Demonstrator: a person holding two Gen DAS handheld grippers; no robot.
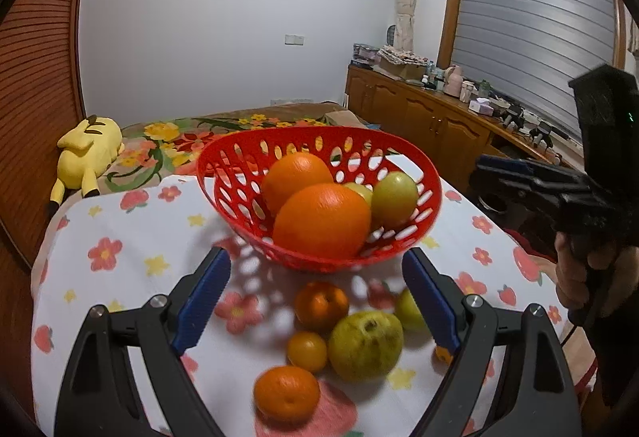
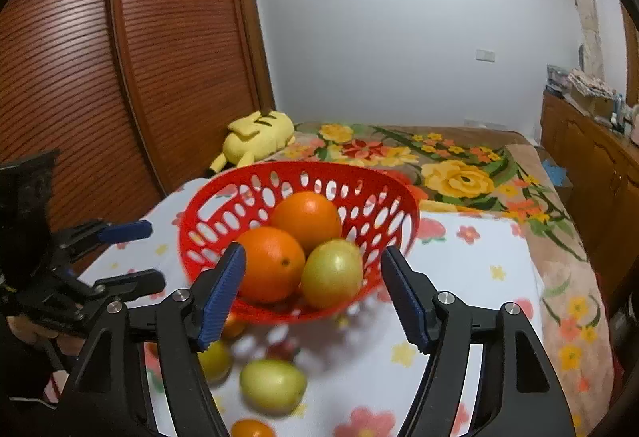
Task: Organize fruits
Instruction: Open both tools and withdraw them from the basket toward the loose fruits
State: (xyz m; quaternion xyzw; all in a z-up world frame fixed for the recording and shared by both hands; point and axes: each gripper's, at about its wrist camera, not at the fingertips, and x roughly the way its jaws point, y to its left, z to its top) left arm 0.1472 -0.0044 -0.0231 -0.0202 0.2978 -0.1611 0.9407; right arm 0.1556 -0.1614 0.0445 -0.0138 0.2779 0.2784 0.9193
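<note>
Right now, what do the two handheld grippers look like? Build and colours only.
Both match: the left gripper and right gripper have black plastic scissor-style linkage arms with silver pivot pins and blue ribbed finger pads. The right unit's black body shows a small green light. A dark cable hangs below the hand holding it.

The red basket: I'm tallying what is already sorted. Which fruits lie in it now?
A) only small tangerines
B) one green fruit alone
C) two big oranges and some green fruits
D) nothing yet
C: the red basket holds two big oranges with green fruits beside them, while the small tangerines lie on the tablecloth.
</note>
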